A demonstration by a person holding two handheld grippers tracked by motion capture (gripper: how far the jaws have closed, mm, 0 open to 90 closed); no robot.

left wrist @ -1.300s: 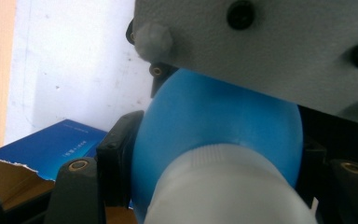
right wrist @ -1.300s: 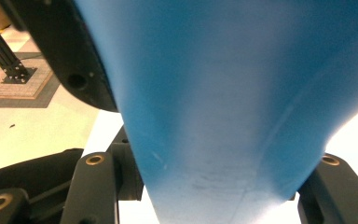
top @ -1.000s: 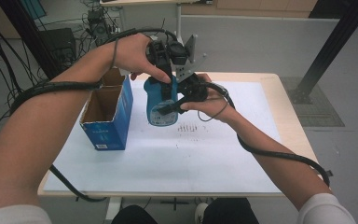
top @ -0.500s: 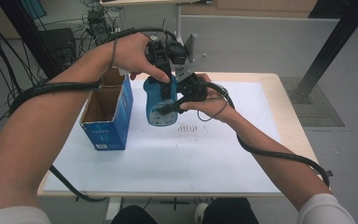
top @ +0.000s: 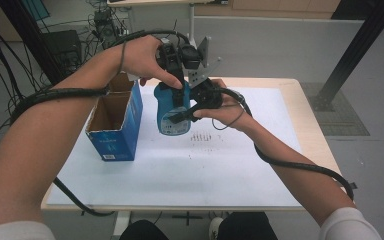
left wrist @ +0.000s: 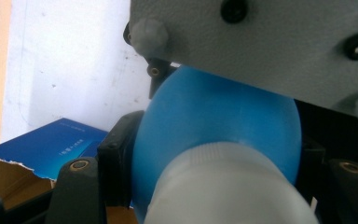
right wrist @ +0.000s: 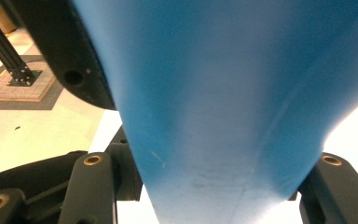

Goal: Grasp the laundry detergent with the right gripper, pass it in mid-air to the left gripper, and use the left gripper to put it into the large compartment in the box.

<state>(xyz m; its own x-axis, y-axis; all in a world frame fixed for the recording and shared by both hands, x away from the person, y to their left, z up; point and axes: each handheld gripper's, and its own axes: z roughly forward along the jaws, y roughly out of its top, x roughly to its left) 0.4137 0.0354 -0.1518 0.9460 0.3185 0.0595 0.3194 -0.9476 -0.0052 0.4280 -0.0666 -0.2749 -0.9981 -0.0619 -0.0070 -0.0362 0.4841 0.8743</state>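
Smooth matt plastic bottle [top: 172, 112]; torn cardboard box [top: 114, 120].

A robotics laboratory, seen from above.
We recognise the setting by the wooden-edged table [top: 310, 130] under a white sheet, the bundles of black cables [top: 10, 55] beside stacked electronics [top: 62, 47] on the grey floor, a black aluminium frame post [top: 352, 55], and a second bench behind.

One blue bottle [top: 172, 112], one open blue box [top: 115, 125], two claws.
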